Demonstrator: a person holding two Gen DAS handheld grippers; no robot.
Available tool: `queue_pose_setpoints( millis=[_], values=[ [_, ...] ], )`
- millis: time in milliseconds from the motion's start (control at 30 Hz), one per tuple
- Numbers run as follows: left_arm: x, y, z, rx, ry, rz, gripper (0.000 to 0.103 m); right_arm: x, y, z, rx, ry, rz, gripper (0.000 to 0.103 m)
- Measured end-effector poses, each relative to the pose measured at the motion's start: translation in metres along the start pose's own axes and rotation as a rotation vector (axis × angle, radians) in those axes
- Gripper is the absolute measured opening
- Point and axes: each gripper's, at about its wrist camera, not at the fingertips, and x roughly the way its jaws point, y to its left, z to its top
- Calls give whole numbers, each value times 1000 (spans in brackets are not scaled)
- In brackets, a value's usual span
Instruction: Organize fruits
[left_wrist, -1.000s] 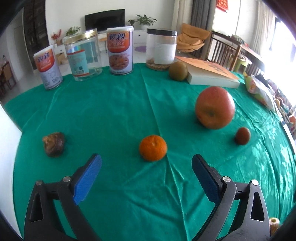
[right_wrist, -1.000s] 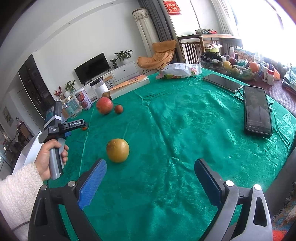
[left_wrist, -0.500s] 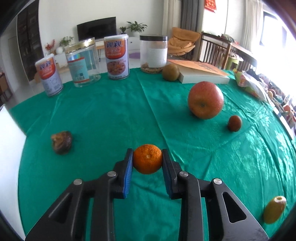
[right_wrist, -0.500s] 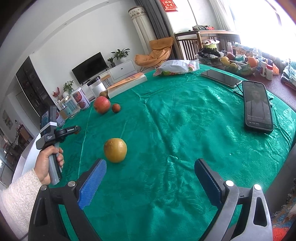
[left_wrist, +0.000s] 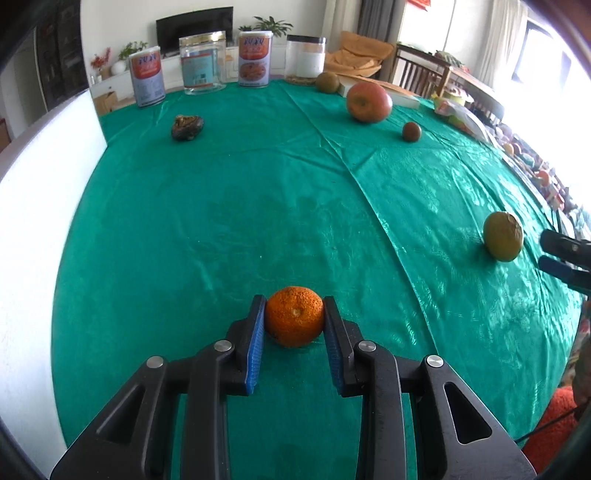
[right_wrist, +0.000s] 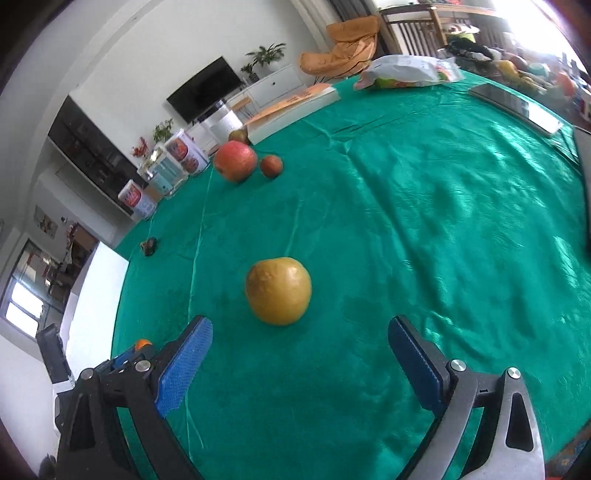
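Home living/dining room: TV (right_wrist: 207, 90) on white cabinet (right_wrist: 275, 86) upper left of frame, potted plant (right_wrist: 267, 55), orange lounge chair (right_wrist: 345, 46) top centre, wooden chairs (left_wrist: 421, 75), bench under green cloth (right_wrist: 406, 221).

Left tool (left_wrist: 294, 320) pointed steeply downward, blue pads (left_wrist: 256, 345) clamped against both sides of a small orange fruit (left_wrist: 294, 315), black arms drawn in close together. Right tool (right_wrist: 300, 363) also angled downward, jaws spread wide with nothing between the blue pads (right_wrist: 183, 367), one black arm and one silvery arm flaring outward. Seen from the left wrist view, tips of the right tool poked in at the right edge.
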Motion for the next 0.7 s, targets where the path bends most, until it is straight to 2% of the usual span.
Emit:
queue_pose_setpoints(
  millis=[67,133,167,200,233,267,300,400,467,600,700],
  values=[
    [-2,1,-2,-3,-7,-7,30,19,11,4,-40,11,-12,95],
    [-4,4,-5,-8,-15,-7,32,31,18,4,-77,13,-18,84],
    [-5,5,-7,-9,-18,-8,36,33,21,3,-93,10,-41,61],
    [-7,7,-9,-7,-19,-7,51,33,22,3,-107,1,-41,50],
    [-9,9,-11,-8,-21,1,61,33,22,1,-105,7,-26,50],
    [-12,11,-15,-11,-31,9,78,30,21,0,-104,11,-24,50],
    [-15,14,-19,-20,-48,13,83,26,21,-2,-113,14,-24,50],
    [-21,25,-31,-51,-47,9,83,10,29,-7,-182,74,-2,50],
    [-26,30,-36,-64,-49,9,83,2,37,-11,-252,186,18,50],
    [-34,33,-40,-63,-59,-1,83,7,63,-23,-431,441,-84,50],
    [-32,30,-39,-60,-51,-10,83,26,80,-24,-514,546,-145,50]
  ],
)
